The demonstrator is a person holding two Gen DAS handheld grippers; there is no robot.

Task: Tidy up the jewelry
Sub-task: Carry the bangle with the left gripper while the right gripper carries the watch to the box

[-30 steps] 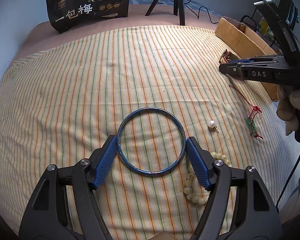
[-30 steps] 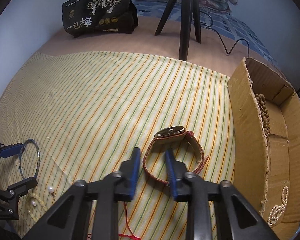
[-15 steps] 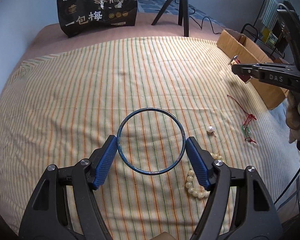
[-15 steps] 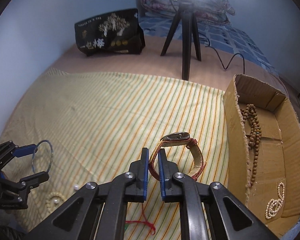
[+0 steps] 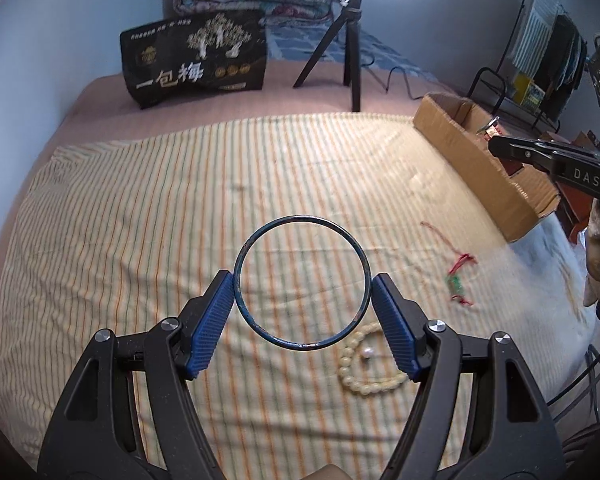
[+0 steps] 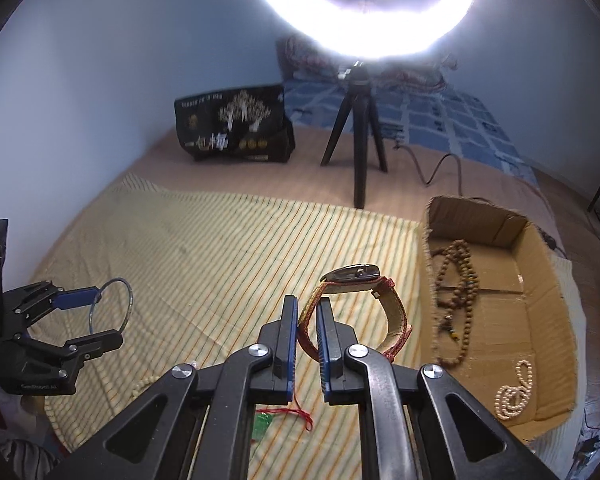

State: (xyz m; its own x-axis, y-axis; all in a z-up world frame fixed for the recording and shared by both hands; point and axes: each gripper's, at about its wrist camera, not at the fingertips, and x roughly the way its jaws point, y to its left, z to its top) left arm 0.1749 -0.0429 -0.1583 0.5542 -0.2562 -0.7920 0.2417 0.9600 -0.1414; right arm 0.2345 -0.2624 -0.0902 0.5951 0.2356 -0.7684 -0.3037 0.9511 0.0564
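My left gripper (image 5: 302, 284) is shut on a dark blue bangle (image 5: 260, 236) and holds it above the striped cloth (image 5: 140, 240); it also shows in the right wrist view (image 6: 112, 308). My right gripper (image 6: 307, 308) is shut on the red strap of a wristwatch (image 6: 354, 274) and holds it in the air left of the cardboard box (image 6: 540, 320). In the left wrist view the right gripper (image 5: 500, 146) is over the box (image 5: 476, 160). A cream bead bracelet (image 5: 364, 380), a pearl earring (image 5: 367, 354) and a red-cord pendant (image 5: 456, 284) lie on the cloth.
The box holds a brown bead necklace (image 6: 456, 276) and a white pearl strand (image 6: 514, 392). A black snack bag (image 5: 196, 64) and a ring-light tripod (image 5: 350, 48) stand at the back of the bed. A cable (image 6: 440, 168) runs behind the box.
Both grippers have risen with their loads. The right gripper closed on the watch strap, lifted it off the cloth and moved it toward the box.
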